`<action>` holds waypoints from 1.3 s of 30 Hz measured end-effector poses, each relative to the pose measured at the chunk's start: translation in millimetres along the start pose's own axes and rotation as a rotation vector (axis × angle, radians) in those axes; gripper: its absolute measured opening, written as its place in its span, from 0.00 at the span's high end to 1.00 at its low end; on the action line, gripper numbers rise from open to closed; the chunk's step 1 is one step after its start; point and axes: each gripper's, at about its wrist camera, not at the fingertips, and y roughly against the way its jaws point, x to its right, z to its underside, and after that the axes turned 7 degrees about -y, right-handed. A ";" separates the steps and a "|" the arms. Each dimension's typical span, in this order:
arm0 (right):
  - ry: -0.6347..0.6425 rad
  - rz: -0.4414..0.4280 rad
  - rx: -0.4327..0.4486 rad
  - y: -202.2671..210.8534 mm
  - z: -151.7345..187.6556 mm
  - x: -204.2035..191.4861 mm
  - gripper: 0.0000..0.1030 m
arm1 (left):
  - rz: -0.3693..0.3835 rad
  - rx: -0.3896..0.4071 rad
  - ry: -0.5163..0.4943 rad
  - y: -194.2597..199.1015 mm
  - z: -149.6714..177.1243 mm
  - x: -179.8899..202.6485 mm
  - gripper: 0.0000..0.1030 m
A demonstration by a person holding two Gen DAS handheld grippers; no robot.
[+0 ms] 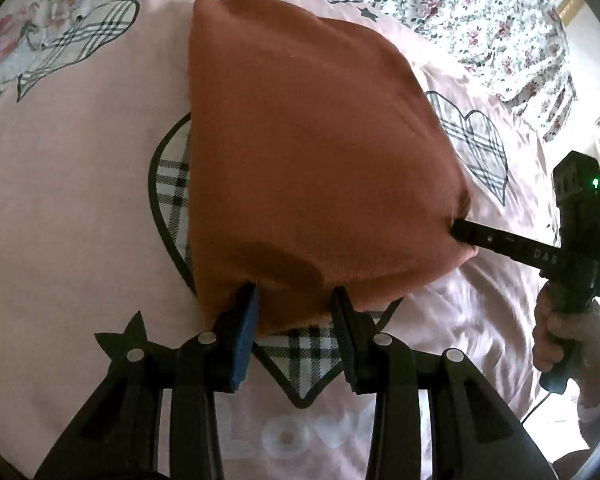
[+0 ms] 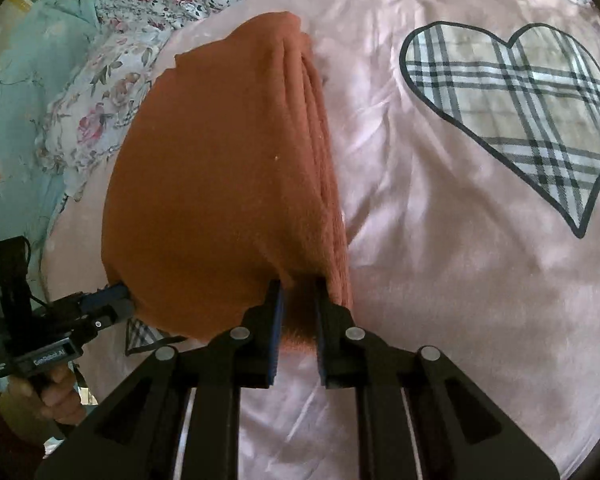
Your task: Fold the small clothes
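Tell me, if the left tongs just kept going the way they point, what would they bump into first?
Most likely the rust-orange folded cloth. The left tongs already have its near edge between their fingers, so going on would push into the cloth and the pink bedspread under it. Depth is hard to judge here.

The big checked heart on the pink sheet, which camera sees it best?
The right wrist view: the checked heart lies whole and uncovered there. In the left wrist view the orange cloth hides most of the large heart; a smaller one shows half.
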 end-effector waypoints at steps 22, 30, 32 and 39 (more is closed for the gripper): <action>-0.044 0.057 0.141 76.2 56.0 -32.4 0.76 | -0.207 0.071 -0.119 74.3 32.7 19.7 0.33; 0.043 0.066 0.108 68.9 92.0 -65.2 0.69 | -0.281 0.086 -0.153 85.7 56.9 14.0 0.22; 0.053 0.067 0.096 66.9 100.5 -68.1 0.68 | -0.293 0.086 -0.152 87.6 63.5 11.8 0.22; 0.069 0.062 0.067 66.4 116.3 -73.6 0.63 | -0.330 0.089 -0.175 94.6 69.1 5.3 0.22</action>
